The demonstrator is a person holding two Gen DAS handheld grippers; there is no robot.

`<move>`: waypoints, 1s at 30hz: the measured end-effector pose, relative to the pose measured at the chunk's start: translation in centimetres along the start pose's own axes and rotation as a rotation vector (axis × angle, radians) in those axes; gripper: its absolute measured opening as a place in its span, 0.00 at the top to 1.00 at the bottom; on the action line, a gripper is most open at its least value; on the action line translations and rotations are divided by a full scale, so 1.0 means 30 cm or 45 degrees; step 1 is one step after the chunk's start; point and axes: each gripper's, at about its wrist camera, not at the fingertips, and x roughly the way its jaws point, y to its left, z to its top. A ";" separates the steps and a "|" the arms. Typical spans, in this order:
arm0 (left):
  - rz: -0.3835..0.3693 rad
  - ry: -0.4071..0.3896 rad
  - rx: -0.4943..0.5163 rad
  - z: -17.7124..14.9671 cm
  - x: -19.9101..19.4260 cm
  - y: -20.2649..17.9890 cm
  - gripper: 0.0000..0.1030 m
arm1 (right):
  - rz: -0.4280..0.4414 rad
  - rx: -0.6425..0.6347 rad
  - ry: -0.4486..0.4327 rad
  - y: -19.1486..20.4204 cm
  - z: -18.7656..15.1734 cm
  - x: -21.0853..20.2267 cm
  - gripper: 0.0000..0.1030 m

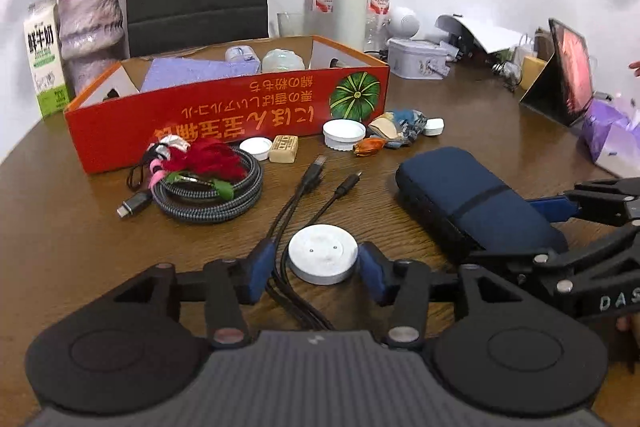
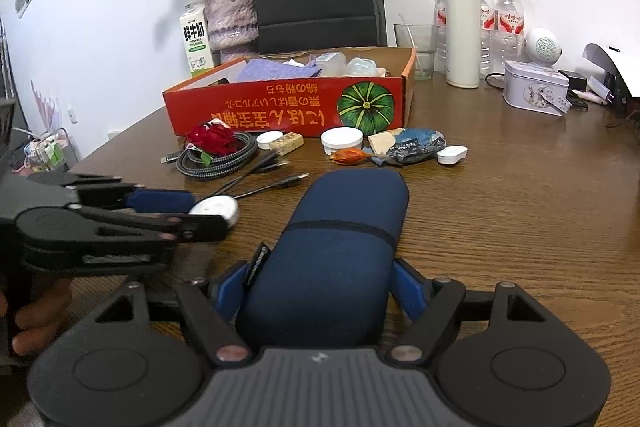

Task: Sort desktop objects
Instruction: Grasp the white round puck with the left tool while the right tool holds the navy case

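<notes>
Soft navy fabric pouch [image 2: 336, 247] gripped in right claw [image 2: 320, 291], round white puck [image 1: 323, 253] between open left claw [image 1: 316, 267]

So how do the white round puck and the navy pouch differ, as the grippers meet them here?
The white puck is small, flat and round; the navy pouch is long, bulky and soft-looking. Black cables run from the puck; the pouch has none. The left gripper brackets the puck with gaps showing, while the right gripper has its fingers against the pouch's sides. Both lie on the wooden table.
</notes>
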 end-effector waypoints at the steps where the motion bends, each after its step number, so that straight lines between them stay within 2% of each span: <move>1: -0.014 -0.001 -0.008 0.003 0.001 0.005 0.46 | 0.003 0.004 -0.001 -0.002 0.000 -0.001 0.27; 4: -0.009 0.023 0.041 0.015 0.020 -0.020 0.43 | 0.009 0.015 -0.005 -0.007 0.000 -0.002 0.27; 8: 0.014 0.022 0.112 0.020 0.017 -0.067 0.61 | 0.010 0.017 -0.005 -0.008 0.001 -0.002 0.27; 11: 0.008 0.009 0.117 0.015 -0.005 -0.087 0.61 | 0.012 0.018 -0.005 -0.008 0.000 -0.002 0.27; 14: 0.083 -0.028 0.171 -0.002 -0.059 -0.134 0.61 | 0.013 0.020 -0.005 -0.008 0.000 -0.003 0.27; 16: 0.052 -0.066 0.139 -0.014 -0.116 -0.139 0.62 | 0.014 0.024 -0.006 -0.008 0.001 -0.002 0.27; 18: 0.003 -0.058 0.080 -0.031 -0.162 -0.130 0.62 | 0.019 0.031 -0.009 -0.012 0.001 -0.003 0.27; 21: -0.002 -0.055 0.022 -0.060 -0.234 -0.130 0.62 | 0.010 0.017 -0.004 -0.007 0.001 -0.001 0.28; 23: 0.028 -0.075 0.032 -0.085 -0.294 -0.126 0.61 | -0.021 -0.010 0.010 0.013 -0.006 -0.011 0.29; 25: 0.102 -0.084 0.032 -0.120 -0.351 -0.096 0.61 | -0.029 -0.025 0.043 0.048 -0.020 -0.039 0.30; 28: 0.214 -0.011 -0.028 -0.184 -0.379 -0.024 0.61 | 0.034 -0.065 0.081 0.116 -0.066 -0.101 0.29; 30: 0.252 0.041 -0.075 -0.222 -0.378 0.017 0.61 | 0.077 -0.085 0.092 0.153 -0.100 -0.138 0.26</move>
